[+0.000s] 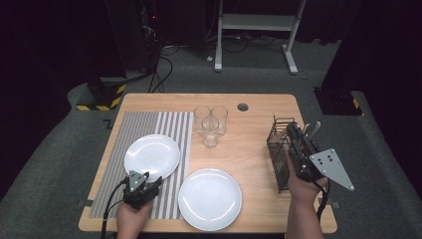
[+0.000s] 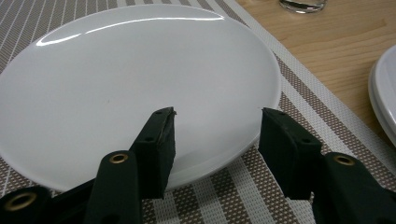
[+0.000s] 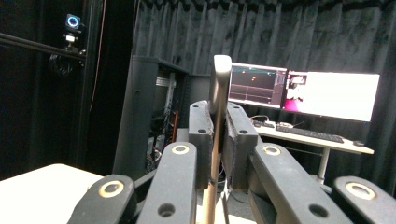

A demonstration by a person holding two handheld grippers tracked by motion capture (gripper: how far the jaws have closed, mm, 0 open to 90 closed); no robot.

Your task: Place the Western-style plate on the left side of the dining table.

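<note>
A slim metal piece of cutlery is being gripped by the right gripper, the jaws clamped tight on its handle, the flat end poking up between them; which kind of utensil it is cannot be told. In the high view the right gripper is being held just over the black wire basket at the right side of the table, with more cutlery sticking up beside the basket's far end.

Over on the left, the left gripper is being kept low at the near edge of a white plate that is lying on the striped placemat. In the left gripper view the jaws are being held apart, nothing pinched: one fingertip is sitting over the plate's rim, the other is standing off it above the placemat; whether the rim is being touched cannot be told.

A second white plate is lying on bare wood near the front edge, just beside the mat. Three clear glasses are clustered together behind it, toward the middle of the table.
</note>
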